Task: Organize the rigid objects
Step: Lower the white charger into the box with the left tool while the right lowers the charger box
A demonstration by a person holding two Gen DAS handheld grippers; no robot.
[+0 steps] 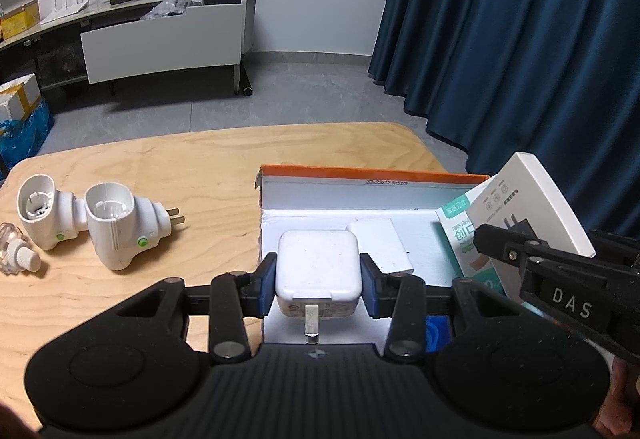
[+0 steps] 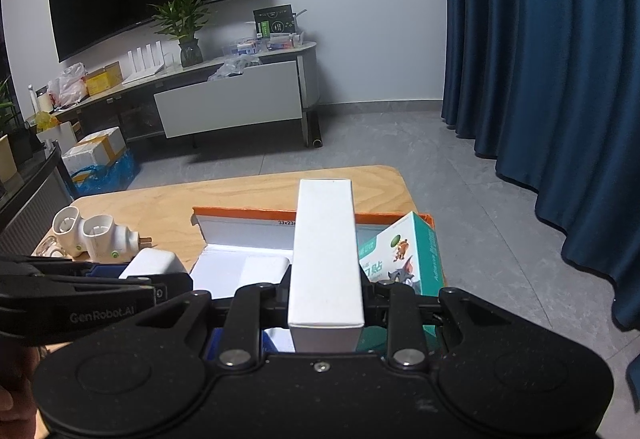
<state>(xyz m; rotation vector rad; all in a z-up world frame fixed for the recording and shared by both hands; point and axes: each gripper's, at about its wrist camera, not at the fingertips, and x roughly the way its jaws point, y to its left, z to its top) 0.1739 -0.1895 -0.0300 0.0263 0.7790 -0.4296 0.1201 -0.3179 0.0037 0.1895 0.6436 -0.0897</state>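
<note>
My left gripper [image 1: 318, 281] is shut on a white square power adapter [image 1: 317, 265], prong toward the camera, held over the near left part of the orange-rimmed white box [image 1: 360, 171]. My right gripper [image 2: 326, 291] is shut on a long white carton [image 2: 325, 251], held over the same box [image 2: 240, 213]; it shows in the left wrist view [image 1: 532, 199] at the right. Inside the box lie a white flat block [image 1: 380, 243] and a teal cartoon carton [image 2: 404, 259]. Two white plug-in devices [image 1: 116, 227] lie on the wooden table [image 1: 200, 167] at the left.
A small clear bottle with a white cap [image 1: 16, 253] lies at the table's left edge. Blue curtains [image 1: 520, 39] hang at the right. A TV cabinet [image 2: 228, 103] with a plant and clutter stands at the far wall.
</note>
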